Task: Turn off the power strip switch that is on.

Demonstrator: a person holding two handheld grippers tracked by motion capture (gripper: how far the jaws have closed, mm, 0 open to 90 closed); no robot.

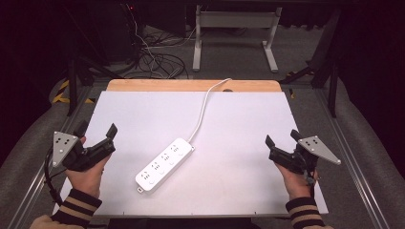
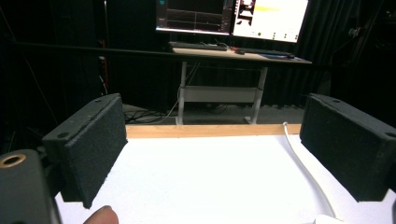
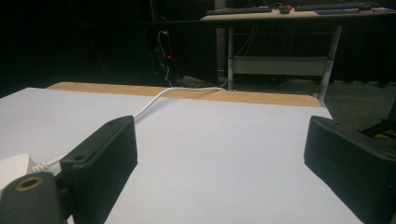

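Note:
A white power strip (image 1: 165, 164) lies aslant in the middle of the white tabletop (image 1: 243, 119). Its white cable (image 1: 204, 107) runs away over the far wooden edge (image 1: 191, 85). At the strip's left, a hand holds my left gripper (image 1: 97, 130) open over the table with nothing between its pads. In the left gripper view the left gripper (image 2: 215, 140) stands wide, with the cable (image 2: 306, 170) by the right pad. At the right, a second hand holds my right gripper (image 1: 282, 138) open and empty. The right gripper view looks through the right gripper (image 3: 224, 154) at the cable (image 3: 154, 101).
Beyond the table stands a white-legged desk (image 1: 236, 28) with loose wires (image 1: 153, 62) on the grey floor. Monitors (image 2: 233, 16) glow on that desk in the left gripper view. Metal rails (image 1: 353, 157) run along both sides of the table.

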